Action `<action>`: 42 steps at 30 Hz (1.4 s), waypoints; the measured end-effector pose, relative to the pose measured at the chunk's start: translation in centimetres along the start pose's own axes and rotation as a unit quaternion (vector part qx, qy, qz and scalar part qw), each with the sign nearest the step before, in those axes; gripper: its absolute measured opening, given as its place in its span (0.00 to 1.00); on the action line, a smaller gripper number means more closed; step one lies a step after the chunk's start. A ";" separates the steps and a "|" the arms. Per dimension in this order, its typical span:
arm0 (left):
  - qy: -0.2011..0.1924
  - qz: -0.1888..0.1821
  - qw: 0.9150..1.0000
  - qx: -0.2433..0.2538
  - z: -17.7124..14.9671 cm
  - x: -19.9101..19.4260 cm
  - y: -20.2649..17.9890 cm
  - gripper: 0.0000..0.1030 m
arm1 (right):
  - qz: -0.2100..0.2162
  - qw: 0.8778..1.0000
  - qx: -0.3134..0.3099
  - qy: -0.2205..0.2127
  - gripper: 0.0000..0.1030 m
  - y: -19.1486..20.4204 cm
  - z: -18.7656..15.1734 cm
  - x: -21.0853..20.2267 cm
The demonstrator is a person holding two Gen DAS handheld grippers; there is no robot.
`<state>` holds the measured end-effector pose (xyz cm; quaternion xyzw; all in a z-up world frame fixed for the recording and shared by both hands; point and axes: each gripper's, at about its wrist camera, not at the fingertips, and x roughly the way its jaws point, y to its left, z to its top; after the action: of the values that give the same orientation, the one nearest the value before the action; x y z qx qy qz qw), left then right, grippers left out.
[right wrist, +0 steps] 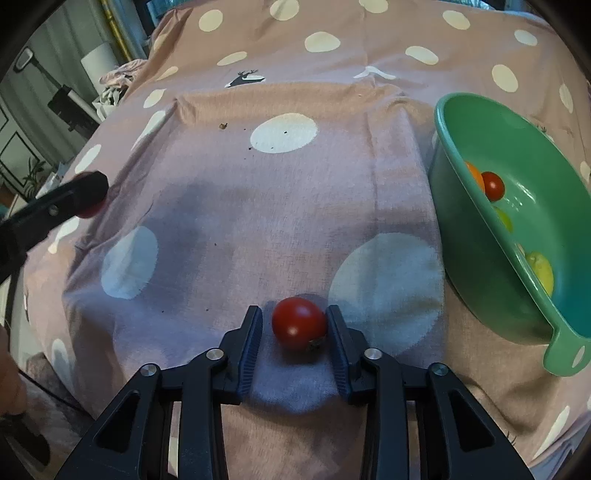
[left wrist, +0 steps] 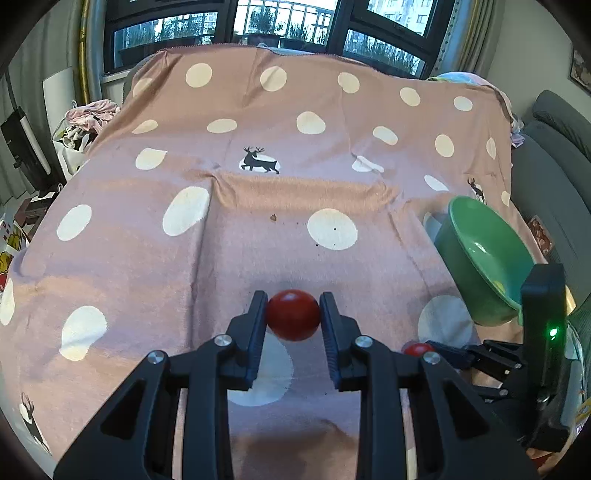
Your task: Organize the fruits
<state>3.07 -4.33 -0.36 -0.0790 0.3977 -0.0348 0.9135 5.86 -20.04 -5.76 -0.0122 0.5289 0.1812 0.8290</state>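
Two red cherry tomatoes are in play, one at each of your grippers. Your left gripper (left wrist: 293, 312) has its ribbed black pads pressed against both sides of a smooth, glossy, round tomato (left wrist: 293, 314), holding it just above the cloth. Your right gripper (right wrist: 294, 325) stands narrowly parted around a slightly oval tomato (right wrist: 299, 323) that lies on the cloth; its right pad touches the fruit, while a thin gap shows at the left pad, so it is not yet clamped. A dry brown stem scar marks that tomato's near right side.

To the right sits a green bowl (right wrist: 480, 236) of shiny plastic, round with a flat pierced tab handle at its near end. Inside it lie another small red tomato (right wrist: 493, 185), an orange fruit (right wrist: 474, 173) partly hidden behind the rim, and yellow-green fruits (right wrist: 541, 269) nearer you.

The surface is a soft, woven pinkish blanket (left wrist: 258, 240) printed with large cream dots and small black deer, creased in a ridge across the far middle and dotted with a few dark crumbs. Beyond its far edge, dark-framed windows (left wrist: 288, 22) show trees and buildings outside. A heap of pale clothes (left wrist: 92, 114) lies at the far left, and a grey sofa (left wrist: 554, 147) runs along the right.
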 end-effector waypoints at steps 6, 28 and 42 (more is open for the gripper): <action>-0.013 0.003 1.000 0.000 0.1 -0.7 0.0 0.27 | -0.008 1.000 -0.014 -0.017 0.27 0.7 0.0 -0.2; -0.106 -0.040 0.993 0.030 4.3 -4.9 -8.7 0.27 | 0.037 0.953 0.080 -0.289 0.27 -5.5 3.9 -17.0; -0.031 -0.111 0.992 0.059 4.0 1.5 -16.0 0.27 | 0.018 0.949 0.207 -0.238 0.28 -15.3 1.7 -12.8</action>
<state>7.05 -19.80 3.98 -0.0694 0.3550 -0.1571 0.9190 7.29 -37.63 3.66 0.2127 0.3425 0.0805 0.9116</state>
